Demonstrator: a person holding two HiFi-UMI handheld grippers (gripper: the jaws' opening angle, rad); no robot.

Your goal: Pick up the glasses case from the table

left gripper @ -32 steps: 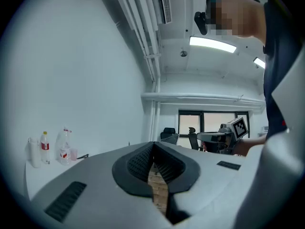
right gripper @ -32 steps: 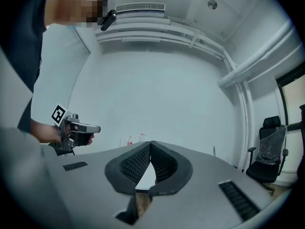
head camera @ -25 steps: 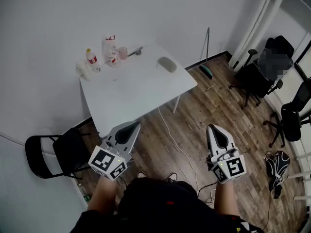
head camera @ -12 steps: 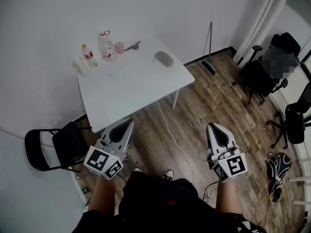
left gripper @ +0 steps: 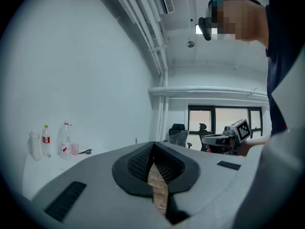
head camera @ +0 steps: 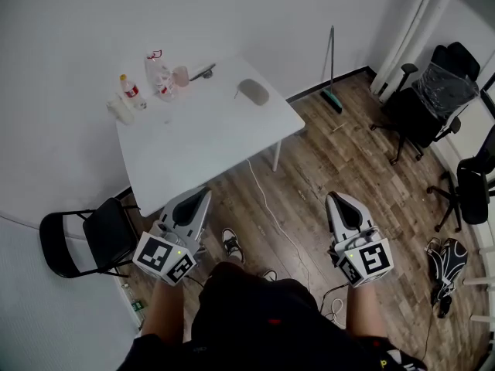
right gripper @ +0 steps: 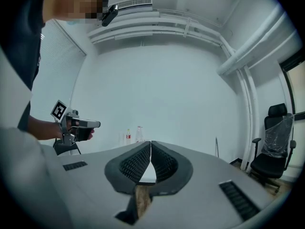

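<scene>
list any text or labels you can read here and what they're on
No text can be read in any view.
Small bottle: red label, print too small to read.
Big bottle: red label, print too small to read.
Left cube and right cube: black-and-white square patterns, no letters or numbers.

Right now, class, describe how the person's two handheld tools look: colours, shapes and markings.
The left tool and right tool are pale grey wedges that taper to a narrow tip, lined inside with black ribbed pads. Each carries a white cube printed with black square markers at its rear. The person wears dark clothing.
</scene>
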